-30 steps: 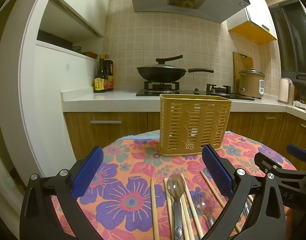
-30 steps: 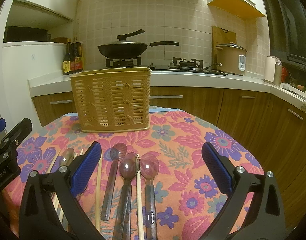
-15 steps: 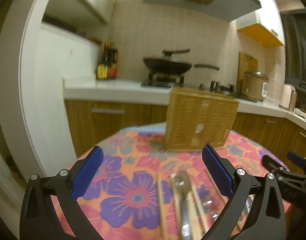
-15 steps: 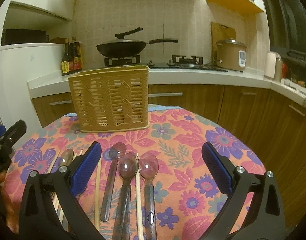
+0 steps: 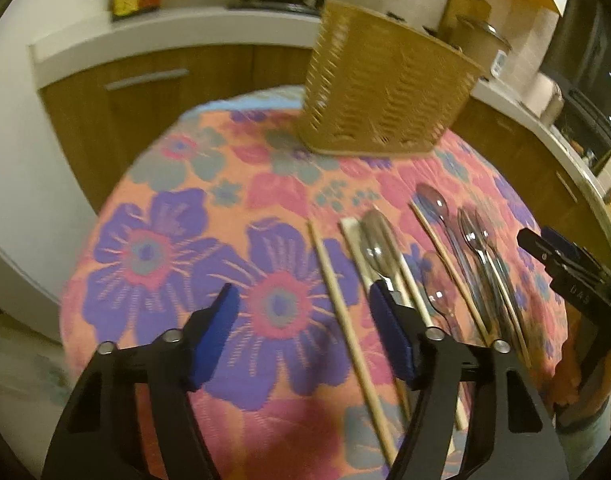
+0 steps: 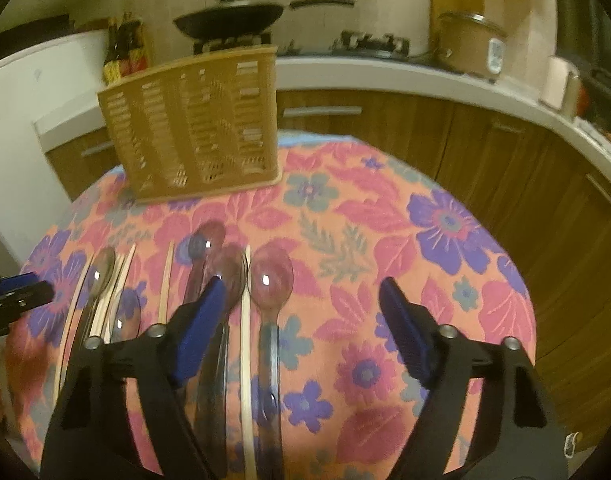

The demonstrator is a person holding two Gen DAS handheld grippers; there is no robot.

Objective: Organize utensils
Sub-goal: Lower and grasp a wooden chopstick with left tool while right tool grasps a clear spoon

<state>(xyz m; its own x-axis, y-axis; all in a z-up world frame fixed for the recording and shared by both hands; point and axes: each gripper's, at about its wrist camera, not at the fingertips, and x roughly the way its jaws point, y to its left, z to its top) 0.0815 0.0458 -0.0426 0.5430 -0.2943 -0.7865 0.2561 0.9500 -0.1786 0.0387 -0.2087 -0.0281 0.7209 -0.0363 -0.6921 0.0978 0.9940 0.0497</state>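
Kitchen cabinets with wood fronts and a white counter are running along the far wall, where a black wok is sitting on the stove. Nearer, a round table under a flowered cloth is carrying the utensils. A tan slotted utensil basket is standing upright at the far side of the cloth. Chopsticks and spoons are lying side by side in a loose row on the near half, handles pointing toward the cameras. In the left wrist view, one loose chopstick is lying just left of a metal spoon, with clear plastic spoons further right. The left gripper is tilting down over the cloth; its jaws have just been closing and are standing partly apart, with the loose chopstick passing between them but neither pad pressing on it. In the right wrist view, the right gripper is hanging above the right end of the row; its jaws have likewise just been closing, and a clear spoon and a chopstick are lying in the gap, ungripped. Blur is softening both views.
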